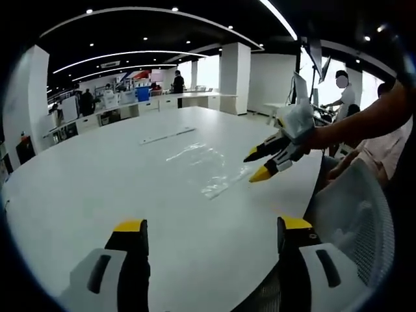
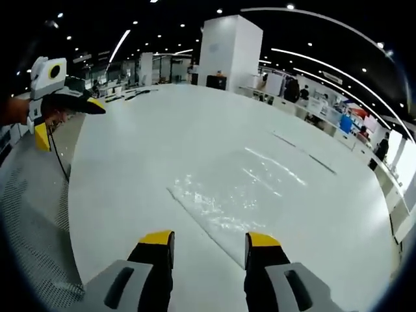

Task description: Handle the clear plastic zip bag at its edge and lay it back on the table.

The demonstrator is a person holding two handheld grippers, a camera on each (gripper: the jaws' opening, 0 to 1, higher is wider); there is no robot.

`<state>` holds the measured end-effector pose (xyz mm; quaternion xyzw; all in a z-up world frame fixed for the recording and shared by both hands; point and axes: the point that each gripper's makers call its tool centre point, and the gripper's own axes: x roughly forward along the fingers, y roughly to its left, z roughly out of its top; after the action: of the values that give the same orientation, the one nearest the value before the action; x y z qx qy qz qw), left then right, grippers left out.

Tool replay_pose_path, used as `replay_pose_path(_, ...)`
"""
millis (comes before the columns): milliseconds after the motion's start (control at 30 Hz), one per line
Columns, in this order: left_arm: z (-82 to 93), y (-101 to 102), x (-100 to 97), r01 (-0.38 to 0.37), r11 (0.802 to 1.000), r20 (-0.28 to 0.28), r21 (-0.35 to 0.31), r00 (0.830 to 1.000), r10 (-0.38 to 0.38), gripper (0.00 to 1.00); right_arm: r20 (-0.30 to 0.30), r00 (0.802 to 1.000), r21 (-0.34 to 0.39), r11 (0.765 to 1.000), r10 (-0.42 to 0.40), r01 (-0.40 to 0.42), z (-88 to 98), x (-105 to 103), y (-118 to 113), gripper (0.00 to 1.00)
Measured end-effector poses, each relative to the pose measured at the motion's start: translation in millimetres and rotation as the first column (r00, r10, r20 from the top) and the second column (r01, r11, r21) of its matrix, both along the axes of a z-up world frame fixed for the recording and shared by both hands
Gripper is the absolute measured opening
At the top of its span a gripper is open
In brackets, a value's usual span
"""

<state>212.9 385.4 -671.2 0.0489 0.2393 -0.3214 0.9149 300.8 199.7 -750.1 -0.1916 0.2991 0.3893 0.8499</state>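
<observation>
While both tools hover over the big white table (image 2: 162, 130), their yellow-tipped jaws stand apart with nothing between them. At the bottom of the left gripper view, the left gripper (image 1: 211, 229) shows its two jaws wide open over bare tabletop. At the bottom of the right gripper view, the right gripper (image 2: 209, 240) has its jaws parted too, the tips just short of the near corner of the clear plastic zip bag (image 2: 237, 192), apparently not touching it. That bag lies flat on the table in the lower middle of this frame, crinkled and catching the ceiling lights. In the left gripper view the same bag sits at mid-frame, and the right gripper comes in from the right edge with its open tips near the bag's right edge, carried by a person's bare arm (image 1: 364, 120). In the right gripper view the left gripper appears at the upper left, off past the table's rim. Beyond the bag in the left gripper view, a long pale strip (image 1: 167, 135) lies on the table, well apart from it. A mesh chair back (image 1: 354, 214) fills the lower right there, and white pillars (image 1: 234, 77) and desks stand behind.
</observation>
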Motion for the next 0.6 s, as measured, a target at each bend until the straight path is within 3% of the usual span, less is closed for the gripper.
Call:
replay_pose_path(133, 1.6, 2, 0.2, -0.004, 1.000, 0.004, -0.002, 1.000, 0.004, 0.79, -0.014, 1.000, -0.010, 1.000, 0.007, -0.007, -5.6, 6, 2, 0.40)
replay_pose_path(267, 1.0, 6, 0.4, -0.013, 1.000, 0.004, -0.008, 1.000, 0.013, 0.78, -0.089, 0.996, 0.018, 0.999, -0.025, 0.027, -20.1, 11, 1, 0.38)
replay_pose_path(533, -2.1, 1, -2.6, -0.009, 1.000, -0.012, -0.012, 1.000, 0.009, 0.77, -0.161, 0.986, -0.006, 0.999, -0.036, 0.036, -32.2, 4, 1, 0.34)
replay_pose_path(567, -2.3, 0, -2.8, -0.007, 1.000, -0.012, -0.010, 1.000, 0.007, 0.77, -0.114, 0.993, -0.003, 1.000, 0.003, -0.003, -28.9, 9, 5, 0.33)
replay_pose_path(600, -2.7, 0, -2.5, -0.004, 1.000, -0.013, -0.008, 1.000, 0.004, 0.77, -0.147, 0.989, -0.004, 1.000, -0.020, 0.020, -30.0, 7, 5, 0.32)
